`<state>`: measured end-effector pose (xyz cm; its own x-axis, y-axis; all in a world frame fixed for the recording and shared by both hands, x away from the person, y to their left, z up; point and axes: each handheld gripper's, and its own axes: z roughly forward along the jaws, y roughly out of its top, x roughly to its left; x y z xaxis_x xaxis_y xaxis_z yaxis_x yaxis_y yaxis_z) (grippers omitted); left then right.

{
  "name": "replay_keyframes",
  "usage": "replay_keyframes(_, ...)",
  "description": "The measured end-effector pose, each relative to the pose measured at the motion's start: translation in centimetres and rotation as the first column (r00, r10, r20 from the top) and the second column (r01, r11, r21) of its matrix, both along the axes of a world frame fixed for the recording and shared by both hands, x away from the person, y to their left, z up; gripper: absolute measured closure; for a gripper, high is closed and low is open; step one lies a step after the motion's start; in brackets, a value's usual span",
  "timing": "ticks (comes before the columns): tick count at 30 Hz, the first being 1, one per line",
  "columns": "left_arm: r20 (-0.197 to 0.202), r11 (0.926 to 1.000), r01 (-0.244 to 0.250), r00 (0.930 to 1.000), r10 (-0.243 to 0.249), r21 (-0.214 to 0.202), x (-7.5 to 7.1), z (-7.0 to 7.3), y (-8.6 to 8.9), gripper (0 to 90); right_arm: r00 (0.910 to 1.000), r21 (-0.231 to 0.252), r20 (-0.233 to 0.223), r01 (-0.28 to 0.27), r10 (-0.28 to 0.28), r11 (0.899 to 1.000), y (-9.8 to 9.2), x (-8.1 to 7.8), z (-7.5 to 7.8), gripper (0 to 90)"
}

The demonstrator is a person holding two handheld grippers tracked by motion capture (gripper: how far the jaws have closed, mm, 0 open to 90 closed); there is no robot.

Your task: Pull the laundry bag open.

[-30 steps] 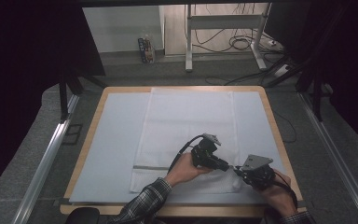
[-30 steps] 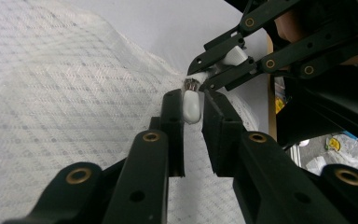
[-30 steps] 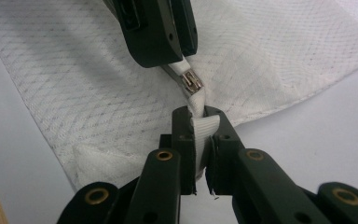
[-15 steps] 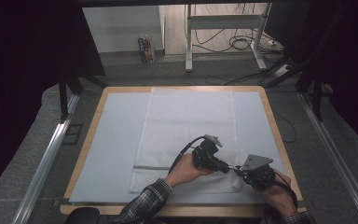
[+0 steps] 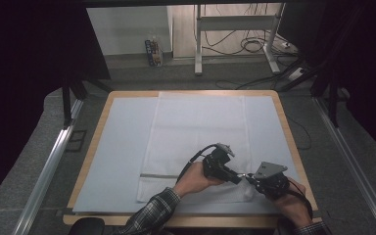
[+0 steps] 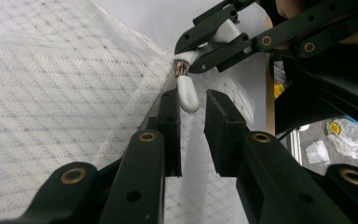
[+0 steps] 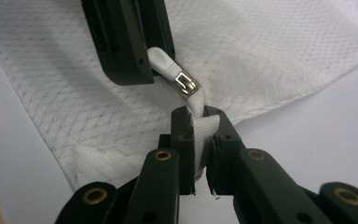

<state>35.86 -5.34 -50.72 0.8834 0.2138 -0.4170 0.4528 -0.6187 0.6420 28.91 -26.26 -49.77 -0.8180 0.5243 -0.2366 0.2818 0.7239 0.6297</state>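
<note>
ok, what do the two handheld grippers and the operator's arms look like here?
Both are matte black. The left gripper trails a black cable and has a small grey piece on top; the right gripper carries a grey three-cornered plate. Up close, the jaws are flat black blocks on perforated link bars with brass-coloured pivot pins. The left forearm wears a dark plaid sleeve; a similar cuff shows at the right wrist.
</note>
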Motion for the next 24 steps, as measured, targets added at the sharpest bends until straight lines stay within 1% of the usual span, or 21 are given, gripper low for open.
replay_keyframes(2,-0.007,1.0,-0.006,1.0,0.006,-0.007,0.11,0.0,0.01,77.4,1.0,0.002,0.0,0.001,-0.001,1.0,0.03,-0.03,-0.01,81.6)
replay_keyframes(3,-0.019,0.9997,-0.017,0.9997,0.017,-0.018,0.14,-0.07,-0.07,77.4,1.0,0.0,0.0,0.001,-0.001,1.0,0.04,-0.03,0.0,81.6)
replay_keyframes(4,-0.019,0.9997,-0.017,0.9997,0.017,-0.018,0.14,-0.07,-0.07,77.9,1.0,0.0,0.0,0.001,-0.001,1.0,0.05,-0.03,-0.02,81.6)
replay_keyframes(5,-0.028,0.9994,-0.027,0.9993,0.026,-0.023,0.13,-0.08,-0.13,77.9,1.0,0.0,0.0,0.001,-0.001,1.0,0.05,-0.03,-0.02,81.6)
replay_keyframes(8,-0.04,0.9992,-0.028,0.9988,0.027,-0.03,0.27,-0.07,-0.18,80.8,1.0,0.001,0.0,0.0,0.0,1.0,0.06,-0.03,-0.04,81.5)
replay_keyframes(10,-0.034,0.9992,-0.033,0.9989,0.032,-0.021,0.27,-0.04,-0.26,81.8,1.0,-0.002,0.0,0.001,-0.001,1.0,0.06,-0.03,-0.05,81.5)
replay_keyframes(13,-0.041,0.9988,-0.043,0.9983,0.042,-0.023,0.26,-0.05,-0.25,83.6,1.0,-0.003,-0.002,-0.002,0.002,1.0,0.04,0.01,-0.06,81.4)
replay_keyframes(14,-0.035,0.9994,-0.031,0.9989,0.031,-0.015,0.33,-0.05,-0.17,83.9,1.0,-0.002,-0.003,-0.003,0.003,1.0,0.03,0.02,-0.06,81.5)
replay_keyframes(16,-0.032,0.9991,-0.039,0.9988,0.039,-0.013,0.21,-0.1,-0.21,84.4,1.0,-0.002,-0.005,-0.003,0.003,1.0,0.03,0.02,-0.07,81.4)
replay_keyframes(18,-0.028,0.9994,-0.034,0.999,0.034,-0.011,0.19,-0.19,-0.22,85.4,0.9999,-0.004,-0.01,0.001,-0.001,1.0,0.05,0.04,-0.11,81.3)
replay_keyframes(21,-0.03,0.9993,-0.033,0.999,0.032,-0.021,0.26,-0.33,-0.14,85.8,1.0,-0.004,-0.009,0.002,-0.002,1.0,0.03,0.06,-0.11,81.4)
replay_keyframes(22,-0.03,0.9991,-0.033,0.999,0.033,-0.025,0.33,-0.34,-0.08,84.4,1.0,-0.004,-0.01,0.003,-0.003,1.0,0.04,0.03,-0.1,81.5)
replay_keyframes(23,-0.039,0.9985,-0.041,0.9985,0.039,-0.037,0.37,-0.36,-0.06,83.8,1.0,-0.003,-0.01,0.002,-0.002,1.0,0.05,0.03,-0.1,81.5)
replay_keyframes(24,-0.031,0.9993,-0.024,0.9992,0.024,-0.028,0.58,-0.32,0.09,83.8,1.0,-0.003,-0.01,0.002,-0.002,1.0,0.05,0.03,-0.1,81.5)
